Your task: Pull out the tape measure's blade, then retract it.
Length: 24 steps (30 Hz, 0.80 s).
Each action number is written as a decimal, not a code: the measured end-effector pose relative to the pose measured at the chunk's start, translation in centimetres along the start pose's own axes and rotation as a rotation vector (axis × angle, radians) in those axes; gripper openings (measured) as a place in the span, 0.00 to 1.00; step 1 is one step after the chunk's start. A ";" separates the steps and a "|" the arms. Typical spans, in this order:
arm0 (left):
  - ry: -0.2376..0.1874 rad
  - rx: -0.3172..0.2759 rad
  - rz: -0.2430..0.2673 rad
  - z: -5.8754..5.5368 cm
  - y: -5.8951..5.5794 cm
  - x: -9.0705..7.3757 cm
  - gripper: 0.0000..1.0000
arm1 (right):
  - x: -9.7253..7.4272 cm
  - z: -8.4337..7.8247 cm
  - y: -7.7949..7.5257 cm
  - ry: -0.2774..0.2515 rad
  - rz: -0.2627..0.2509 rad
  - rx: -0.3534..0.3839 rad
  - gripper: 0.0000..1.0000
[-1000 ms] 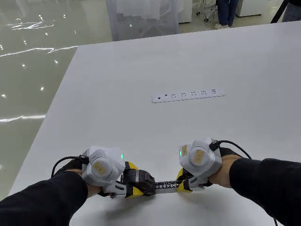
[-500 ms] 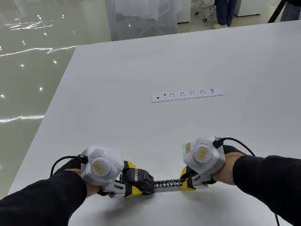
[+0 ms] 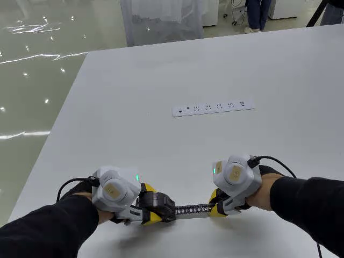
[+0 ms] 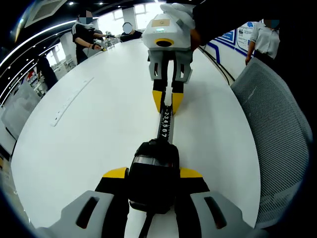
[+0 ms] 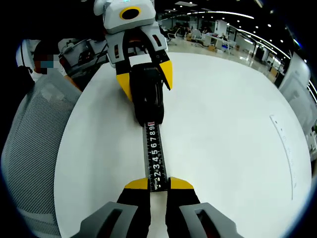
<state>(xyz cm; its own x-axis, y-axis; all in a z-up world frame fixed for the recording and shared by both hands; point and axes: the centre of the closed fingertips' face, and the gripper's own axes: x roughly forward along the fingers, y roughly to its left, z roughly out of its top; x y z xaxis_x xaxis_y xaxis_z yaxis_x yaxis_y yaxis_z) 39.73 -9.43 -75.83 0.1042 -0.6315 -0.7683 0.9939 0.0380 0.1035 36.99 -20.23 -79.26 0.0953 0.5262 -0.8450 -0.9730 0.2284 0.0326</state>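
Two handheld tools, the left gripper (image 3: 152, 204) and the right gripper (image 3: 215, 203), face to face close to the near edge of a white worktop (image 3: 161, 80), with a tape measure (image 4: 153, 173) strung between them. On the left gripper, yellow-tipped jaws clamped against both sides of the tape measure's black case, the case low over the worktop towards the near left corner. On the right gripper, jaws pinched together on the free end of the blade (image 5: 154, 156). Blade drawn out a short way, straight and level, black with white numerals up to nine; resting on the surface or just above it, impossible to tell. Dark sleeves (image 3: 306, 209) reaching in from both lower corners of the head view, a black cable (image 3: 273, 160) trailing from the right gripper. Further in, around the middle of the worktop and well apart from both grippers, a white power strip (image 3: 213, 107) lying roughly parallel to the near edge. Surface plain, matt white. Beyond the left edge, a glossy grey-green floor (image 3: 32, 80) catching ceiling lights; past the far edge, a translucent sheet (image 3: 161, 19) and the legs of a person (image 3: 259, 13). At the near side, in the gripper views, a grey mesh chair back (image 4: 277, 134). Elsewhere, an open hall under strip lights (image 5: 233, 15), with several people (image 4: 85, 32) at the far end.
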 end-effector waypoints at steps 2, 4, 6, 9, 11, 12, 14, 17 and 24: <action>-0.001 -0.002 0.001 0.0 0.0 0.0 0.30 | -0.1 -0.1 0.0 0.003 0.000 0.000 0.05; 0.001 0.000 0.000 0.0 0.0 0.0 0.30 | -0.2 -0.3 0.1 0.004 -0.002 0.001 0.05; 0.002 0.000 0.000 0.0 0.0 0.0 0.30 | -0.2 -0.3 0.1 0.006 -0.002 0.000 0.05; 0.002 -0.001 -0.002 0.0 0.0 0.1 0.30 | -0.4 -0.5 0.1 0.009 0.000 -0.001 0.05; 0.000 -0.003 -0.002 0.0 0.0 0.1 0.30 | -0.4 -0.6 0.1 0.011 0.001 -0.003 0.05; -0.001 -0.004 -0.003 0.0 0.0 0.0 0.30 | -0.4 -0.6 0.1 0.011 0.001 0.001 0.05; 0.000 -0.002 -0.003 0.0 -0.1 0.0 0.30 | -0.4 -0.5 0.2 0.008 0.001 0.002 0.05; -0.001 -0.002 -0.002 0.0 -0.1 0.0 0.30 | -0.4 -0.5 0.1 0.010 0.000 0.007 0.05; 0.002 -0.002 -0.001 0.0 -0.1 0.0 0.30 | -0.7 -0.9 0.2 0.017 -0.004 0.008 0.05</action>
<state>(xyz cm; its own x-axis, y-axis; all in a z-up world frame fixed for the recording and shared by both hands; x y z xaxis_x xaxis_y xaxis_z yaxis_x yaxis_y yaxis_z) 39.64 -9.41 -75.85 0.1036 -0.6302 -0.7695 0.9940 0.0392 0.1018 36.58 -21.28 -79.13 0.0960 0.5116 -0.8538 -0.9709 0.2371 0.0329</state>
